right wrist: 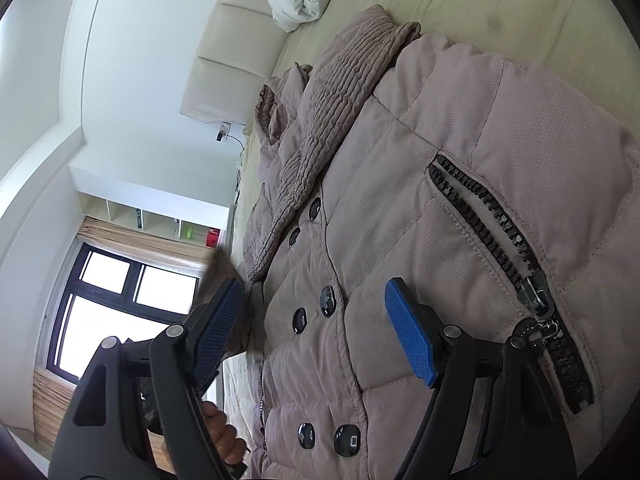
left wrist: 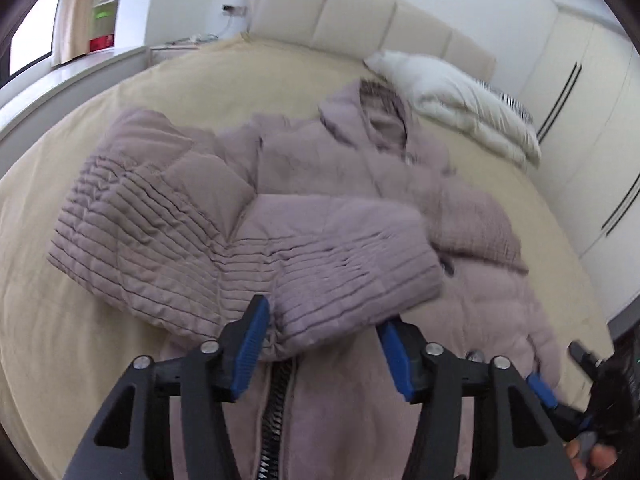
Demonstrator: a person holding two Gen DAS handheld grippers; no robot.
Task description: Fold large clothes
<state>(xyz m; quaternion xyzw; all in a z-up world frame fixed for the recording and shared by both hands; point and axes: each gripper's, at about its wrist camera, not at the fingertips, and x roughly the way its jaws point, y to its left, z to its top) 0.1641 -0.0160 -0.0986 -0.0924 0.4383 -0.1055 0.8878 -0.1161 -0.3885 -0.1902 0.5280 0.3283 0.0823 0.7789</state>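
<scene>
A dusty-pink puffer jacket (left wrist: pixel 352 168) lies face up on the beige bed (left wrist: pixel 80 320), hood (left wrist: pixel 376 116) toward the headboard. One ribbed sleeve (left wrist: pixel 340 256) is folded across its front, and the cuff sits between the fingers of my left gripper (left wrist: pixel 324 348), which stands open, pads apart from the cloth. A black front zipper (left wrist: pixel 276 412) runs below it. My right gripper (right wrist: pixel 316 332) hovers open over the jacket's front (right wrist: pixel 400 240), above the snap buttons (right wrist: pixel 327 300) and beside a pocket zipper (right wrist: pixel 500 248), with nothing held. Its blue pad (left wrist: pixel 540 392) shows at the lower right of the left wrist view.
A white pillow (left wrist: pixel 460 100) lies by the padded headboard (left wrist: pixel 360 12). White wardrobe doors (left wrist: pixel 580 120) line the bed's right side. A window (right wrist: pixel 112 300) and shelves (right wrist: pixel 160 220) stand beyond the far side. A person's hand (right wrist: pixel 220 420) shows low in the right wrist view.
</scene>
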